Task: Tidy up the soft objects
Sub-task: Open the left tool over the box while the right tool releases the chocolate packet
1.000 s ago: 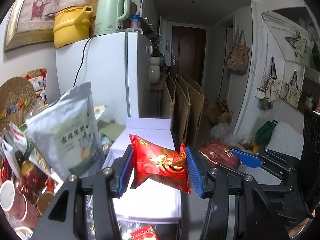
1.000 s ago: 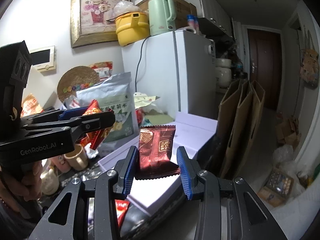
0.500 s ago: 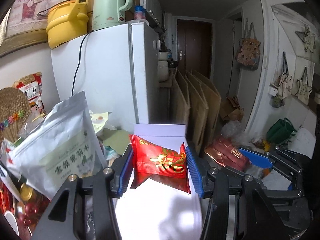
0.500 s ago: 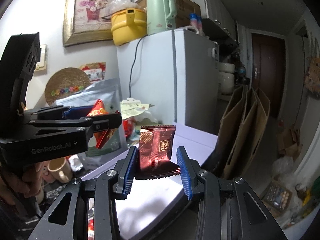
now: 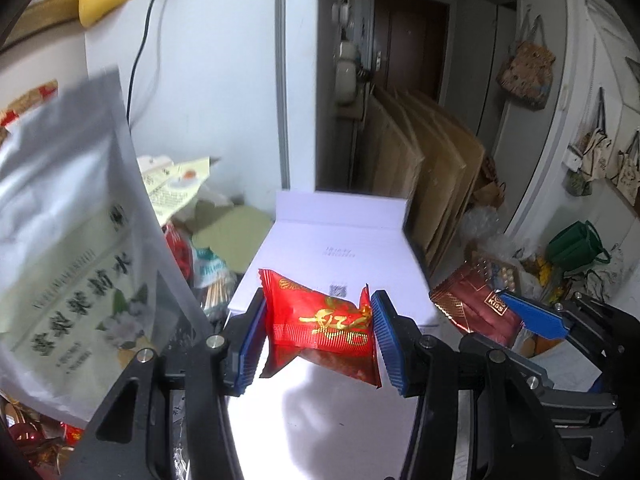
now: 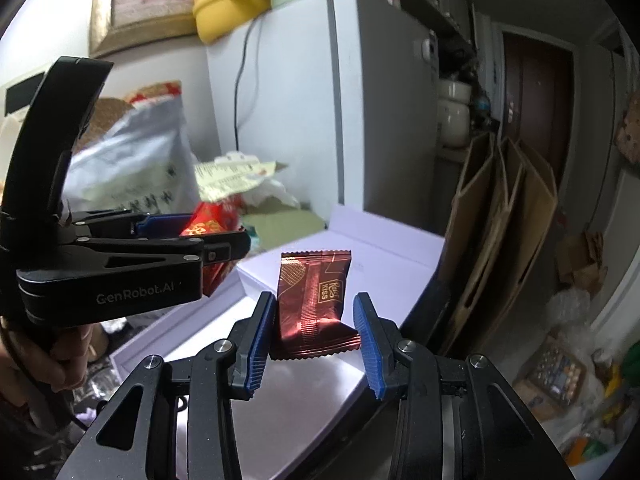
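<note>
left wrist view: the left gripper point(image 5: 318, 334) is closed partway on a red snack packet point(image 5: 320, 322), both pads pressing its crinkled ends, held above the near part of a white box point(image 5: 340, 240). to the right, the right gripper point(image 6: 316, 332) pinches a dark red kiss packet point(image 6: 314, 304) upright over the same box. both packets look light, soft and crushable, with slick foil, so a gentle hold across the sealed edges seems safest; squeezing the middle could break what is inside.
</note>
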